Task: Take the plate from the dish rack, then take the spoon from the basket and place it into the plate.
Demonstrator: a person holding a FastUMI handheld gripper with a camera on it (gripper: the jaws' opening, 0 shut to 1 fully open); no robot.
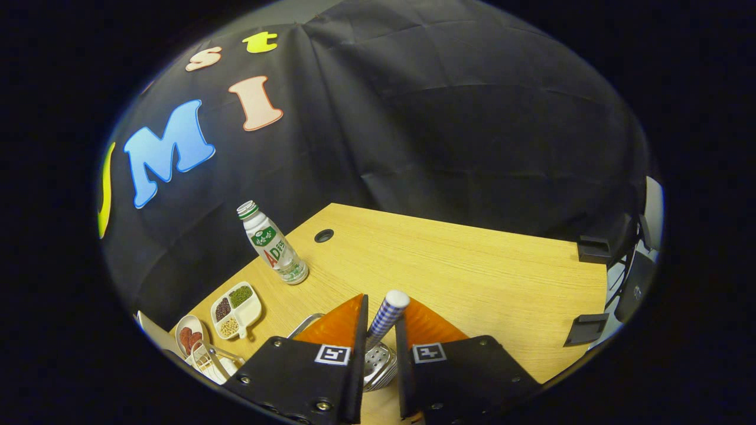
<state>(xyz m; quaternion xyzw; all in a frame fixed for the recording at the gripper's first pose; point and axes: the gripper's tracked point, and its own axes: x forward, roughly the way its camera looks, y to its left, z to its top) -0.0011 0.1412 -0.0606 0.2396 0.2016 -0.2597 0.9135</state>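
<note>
1. While the gripper (pixel 381 327) hangs over the light wooden table (pixel 472 271), its two fingers stand on either side of the spoon with the blue-and-white checked handle (pixel 387 313). The fingers look closed in on the handle, but I cannot tell for sure that both press on it.
2. The spoon stands nearly upright between the fingers. Its round white handle tip pokes up just past the fingertips. Its shiny metal end points down, low between the fingers.
3. Under the spoon sits a shiny metal basket with small holes (pixel 378 363). So I think this is the step of taking the spoon out of the basket.
4. The next move, I think, calls for a firm hold and a straight lift, so the spoon comes free and does not slip or tip.
5. After that the spoon must go to the plate. A small white plate with something red on it (pixel 190 336) lies off to the left, next to a wire dish rack (pixel 209 357). I cannot tell if that is the right plate.
6. A white tray with four kinds of beans (pixel 237 310) and a small clear bottle with a green-and-white cap (pixel 273 245) stand farther back on the table.
</note>
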